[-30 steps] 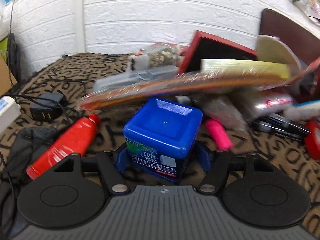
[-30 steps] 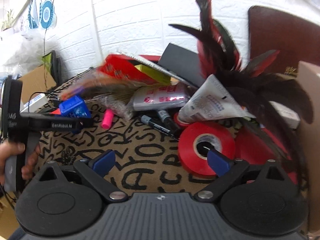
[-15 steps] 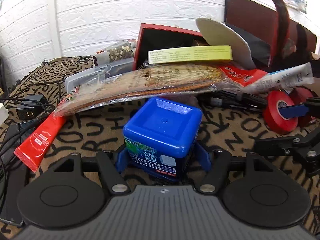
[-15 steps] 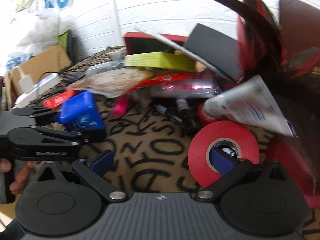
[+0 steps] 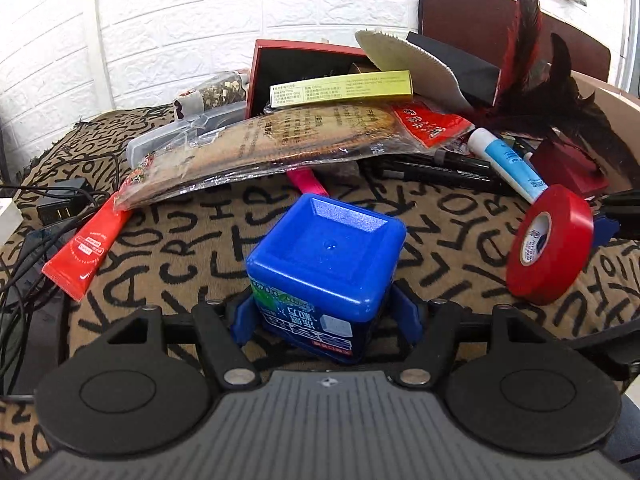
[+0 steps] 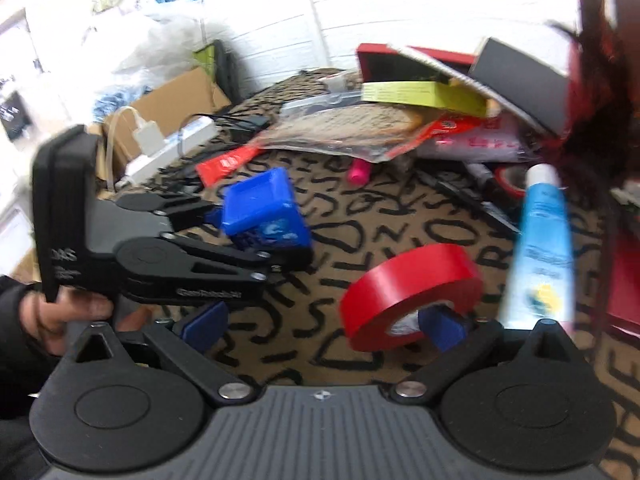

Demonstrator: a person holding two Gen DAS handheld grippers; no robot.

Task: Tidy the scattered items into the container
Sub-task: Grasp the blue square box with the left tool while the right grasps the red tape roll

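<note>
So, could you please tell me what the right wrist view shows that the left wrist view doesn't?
Only the right wrist view shows the person's hand holding the left gripper, a cardboard box and a white power strip off to the side. Only the left wrist view shows the dark chair back. Both show the blue jar clamped in the left gripper, and the red tape roll hooked on one finger of the open right gripper.
</note>
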